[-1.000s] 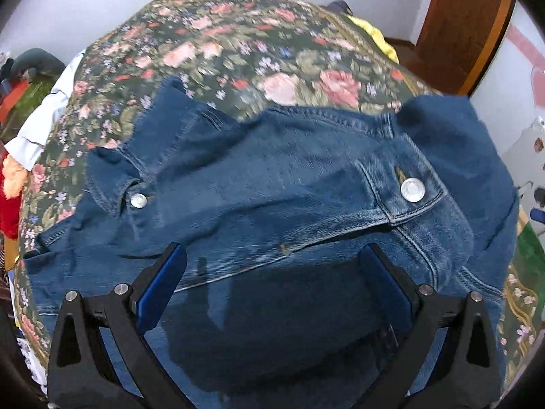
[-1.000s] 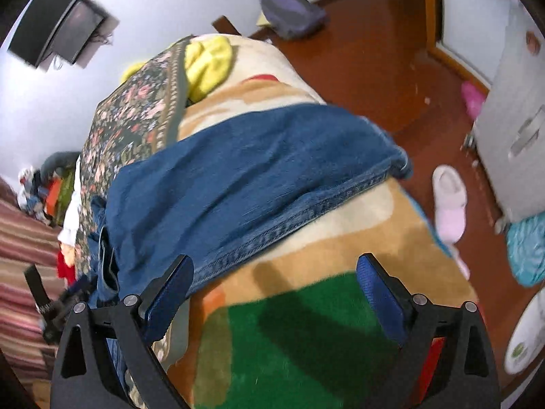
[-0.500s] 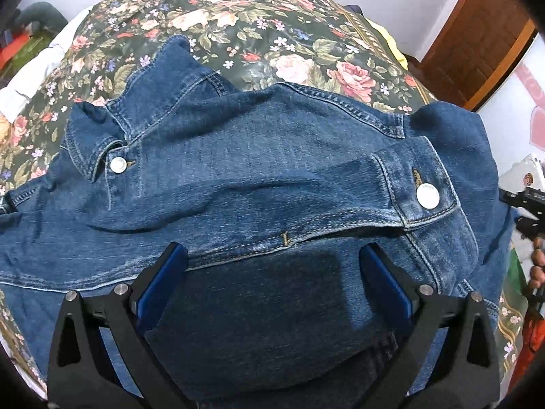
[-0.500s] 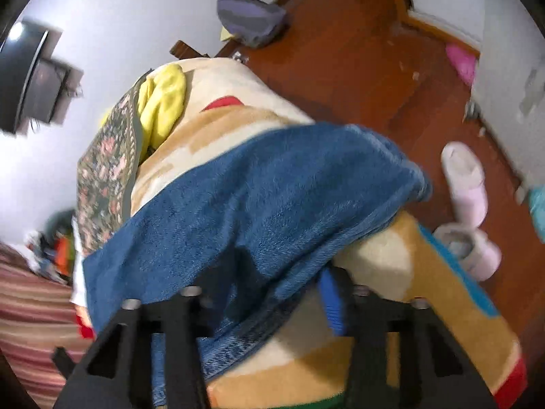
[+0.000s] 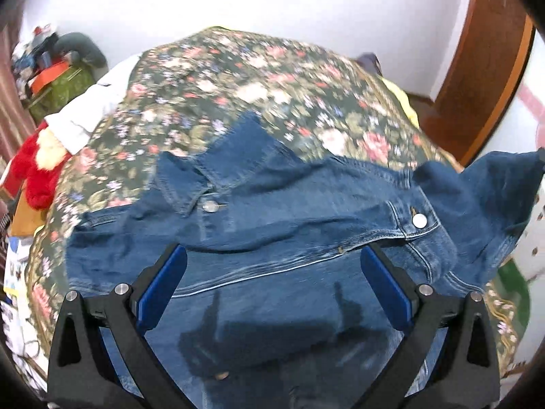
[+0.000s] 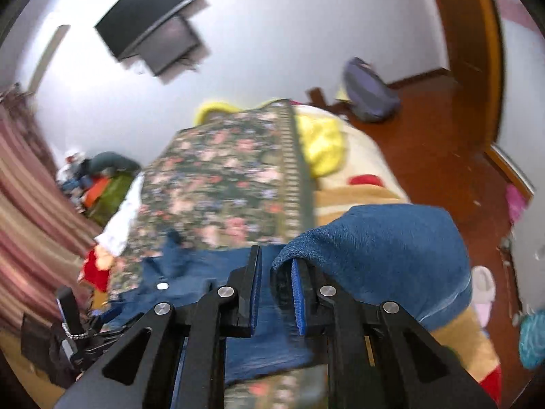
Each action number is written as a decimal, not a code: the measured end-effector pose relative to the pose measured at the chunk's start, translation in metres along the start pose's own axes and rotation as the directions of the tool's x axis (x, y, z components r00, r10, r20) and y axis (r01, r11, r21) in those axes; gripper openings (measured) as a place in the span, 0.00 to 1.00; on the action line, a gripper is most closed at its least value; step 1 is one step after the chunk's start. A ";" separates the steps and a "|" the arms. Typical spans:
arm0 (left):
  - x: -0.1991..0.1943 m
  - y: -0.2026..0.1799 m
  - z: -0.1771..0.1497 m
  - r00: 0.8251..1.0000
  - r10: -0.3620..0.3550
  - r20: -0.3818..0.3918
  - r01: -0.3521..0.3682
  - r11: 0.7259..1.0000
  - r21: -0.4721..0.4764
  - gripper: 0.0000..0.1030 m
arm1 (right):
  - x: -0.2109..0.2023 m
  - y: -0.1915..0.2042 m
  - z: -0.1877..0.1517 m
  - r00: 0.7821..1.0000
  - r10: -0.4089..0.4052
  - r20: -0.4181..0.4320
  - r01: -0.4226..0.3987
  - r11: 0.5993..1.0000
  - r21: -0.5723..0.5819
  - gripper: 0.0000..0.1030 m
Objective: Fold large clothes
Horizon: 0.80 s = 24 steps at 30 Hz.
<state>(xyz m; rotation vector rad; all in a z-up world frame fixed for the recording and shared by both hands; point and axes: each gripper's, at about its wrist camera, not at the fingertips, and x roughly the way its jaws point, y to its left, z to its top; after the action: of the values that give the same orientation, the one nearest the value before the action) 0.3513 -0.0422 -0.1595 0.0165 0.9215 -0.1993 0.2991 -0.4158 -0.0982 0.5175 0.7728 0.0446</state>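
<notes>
A blue denim jacket [image 5: 289, 211] lies spread on the floral bedspread [image 5: 259, 81], collar at the left and a buttoned cuff [image 5: 419, 220] at the right. My left gripper [image 5: 272, 286] is open and empty, held just above the jacket's body. My right gripper [image 6: 276, 293] is shut on a fold of the jacket's denim [image 6: 374, 245] and holds it lifted off the bed. The lifted part also shows at the right edge of the left wrist view [image 5: 504, 184].
A yellow cloth [image 6: 323, 143] and a tan blanket [image 6: 357, 191] lie on the bed's right side. A red plush toy [image 5: 37, 167] and white cloth [image 5: 88, 112] sit at the left edge. A backpack [image 6: 371, 92] and slippers [image 6: 483, 286] are on the wooden floor.
My right gripper has closed on the jacket's right part and lifted it up and toward the bed's middle. My left gripper has pulled back and stays open.
</notes>
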 end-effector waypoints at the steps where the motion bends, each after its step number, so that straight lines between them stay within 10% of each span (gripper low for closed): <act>1: -0.007 0.009 -0.002 1.000 0.000 0.010 0.000 1.000 -0.017 1.00 | 0.000 0.012 -0.002 1.000 0.024 -0.004 -0.024 1.000 -0.010 0.14; 14: -0.053 0.097 -0.053 0.989 0.145 0.028 -0.140 0.981 -0.131 1.00 | 0.085 0.173 -0.082 0.940 0.212 -0.268 -0.261 0.952 -0.159 0.14; 21: -0.055 0.112 -0.072 0.988 0.151 -0.019 -0.152 0.974 -0.171 1.00 | 0.126 0.182 -0.136 0.898 0.104 -0.427 -0.207 0.957 -0.202 0.14; 24: -0.054 0.099 -0.068 0.989 0.145 -0.019 -0.147 0.978 -0.146 1.00 | 0.128 0.161 -0.144 0.846 0.081 -0.527 -0.190 0.969 -0.156 0.14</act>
<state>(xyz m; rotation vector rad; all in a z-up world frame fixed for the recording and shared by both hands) 0.2833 0.0709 -0.1647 -0.0513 0.9376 0.0055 0.3179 -0.1848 -0.1935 0.3637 1.2453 0.4085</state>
